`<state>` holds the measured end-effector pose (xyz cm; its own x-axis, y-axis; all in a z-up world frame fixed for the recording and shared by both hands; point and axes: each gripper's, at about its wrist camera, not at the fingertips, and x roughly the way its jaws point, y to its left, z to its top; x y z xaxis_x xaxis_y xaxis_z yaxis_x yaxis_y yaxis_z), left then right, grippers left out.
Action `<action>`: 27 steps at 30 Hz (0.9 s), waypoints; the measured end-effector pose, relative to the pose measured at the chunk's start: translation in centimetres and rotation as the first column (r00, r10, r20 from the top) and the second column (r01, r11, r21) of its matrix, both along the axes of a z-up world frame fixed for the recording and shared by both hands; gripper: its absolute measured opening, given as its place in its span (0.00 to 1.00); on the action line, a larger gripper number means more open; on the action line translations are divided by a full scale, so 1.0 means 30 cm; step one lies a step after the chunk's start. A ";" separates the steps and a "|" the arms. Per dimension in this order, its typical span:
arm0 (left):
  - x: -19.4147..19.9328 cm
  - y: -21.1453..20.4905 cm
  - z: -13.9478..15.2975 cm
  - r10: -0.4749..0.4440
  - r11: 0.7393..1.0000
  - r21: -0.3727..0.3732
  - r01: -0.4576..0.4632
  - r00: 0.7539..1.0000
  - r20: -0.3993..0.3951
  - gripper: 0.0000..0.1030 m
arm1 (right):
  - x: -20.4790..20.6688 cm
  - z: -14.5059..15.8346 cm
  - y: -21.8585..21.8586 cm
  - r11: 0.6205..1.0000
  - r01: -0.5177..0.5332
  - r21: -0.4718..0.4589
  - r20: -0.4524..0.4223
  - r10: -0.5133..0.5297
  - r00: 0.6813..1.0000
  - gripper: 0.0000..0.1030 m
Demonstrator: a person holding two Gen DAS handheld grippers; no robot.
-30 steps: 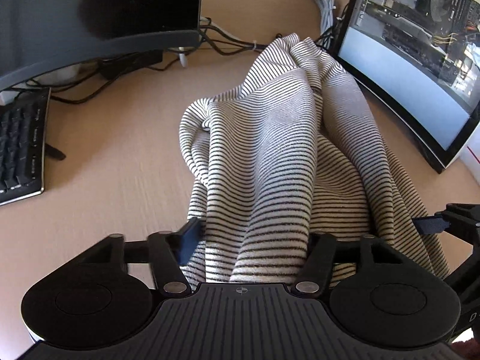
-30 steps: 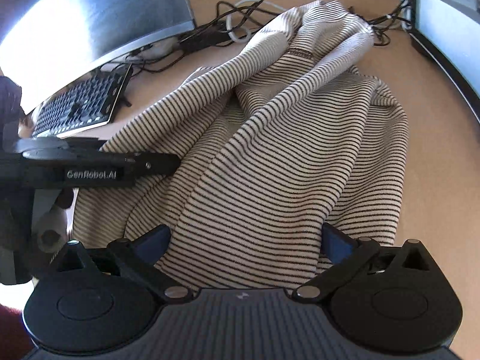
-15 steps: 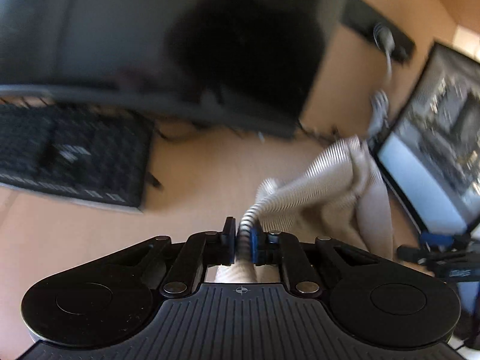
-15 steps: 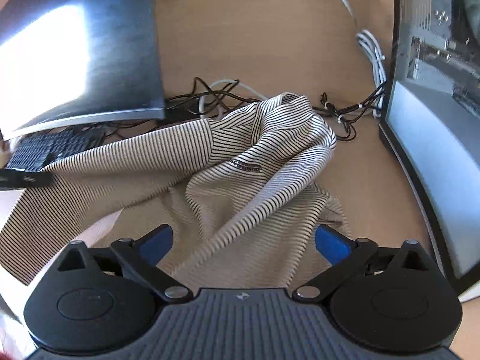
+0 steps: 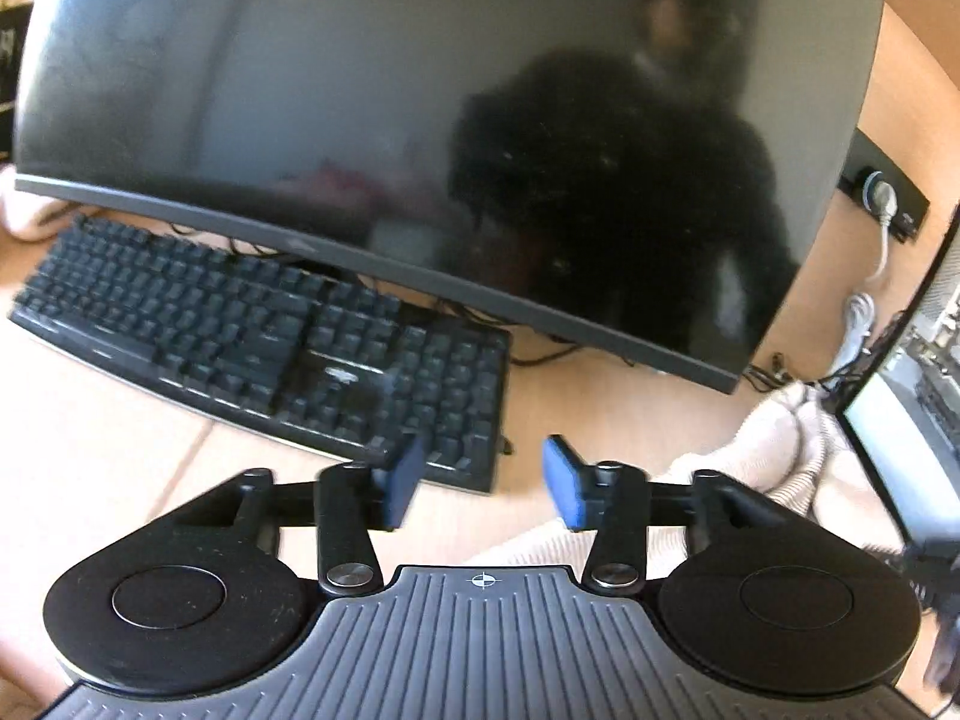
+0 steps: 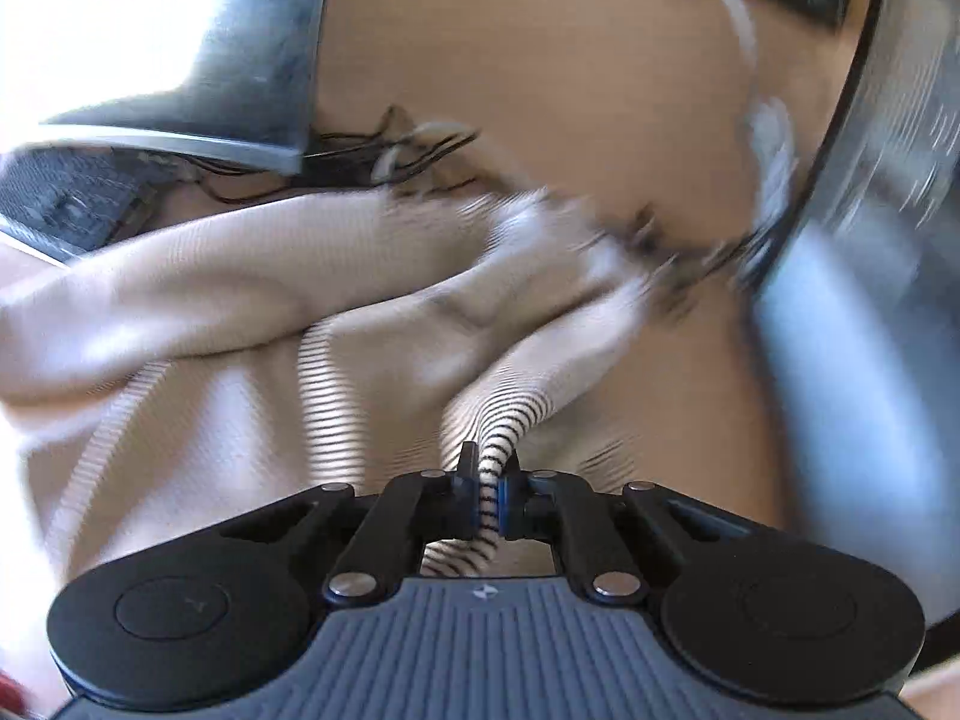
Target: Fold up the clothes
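I have the wooden desk (image 5: 108, 438) under both hands, and most of its back edge is taken by the big dark monitor (image 5: 420, 120), with a second monitor (image 5: 900, 420) crowding the right edge. Between those two screens lies the open strip of wood I can work in; a tangle of cables (image 6: 420, 150) sits at the foot of the big screen in the right wrist view. The striped garment (image 6: 240, 330) is spread across that strip, its bulk trailing to the left, blurred by motion. In the left wrist view only a pale bunch of it shows at the right, near the second screen. The black keyboard (image 5: 270, 348) lies along the big monitor's lower edge, with bare wood in front of it towards the left edge. My left gripper (image 5: 483, 483) has just been opening; its blue pads (image 5: 561, 480) stand apart with nothing between them, over bare wood beside the keyboard's right end. My right gripper (image 6: 489, 501) has just clamped down and pinches a narrow fold of the striped cloth.
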<state>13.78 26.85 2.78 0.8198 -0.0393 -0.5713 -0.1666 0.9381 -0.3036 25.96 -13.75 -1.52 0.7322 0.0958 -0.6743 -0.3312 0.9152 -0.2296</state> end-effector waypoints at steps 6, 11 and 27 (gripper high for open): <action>0.053 -0.143 -0.013 -0.146 0.989 -0.023 0.145 0.989 -0.030 0.80 | 0.039 0.129 -0.108 0.947 0.265 -0.183 0.255 -0.214 0.943 0.09; 0.097 -0.232 -0.045 -0.237 0.971 -0.020 0.236 0.969 -0.069 0.90 | -0.043 0.173 -0.144 0.962 0.273 -0.029 0.240 -0.258 0.936 0.41; 0.035 -0.307 -0.123 -0.358 0.914 0.134 0.384 0.916 -0.181 0.97 | -0.438 -0.052 0.273 0.932 -0.361 0.022 -0.111 0.361 0.926 0.60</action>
<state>14.82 17.63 -0.91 0.6684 -0.2197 -0.7106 0.1717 0.9751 -0.1400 12.82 -5.56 -3.07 0.5679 0.3404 -0.7494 -0.6626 0.7292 -0.1709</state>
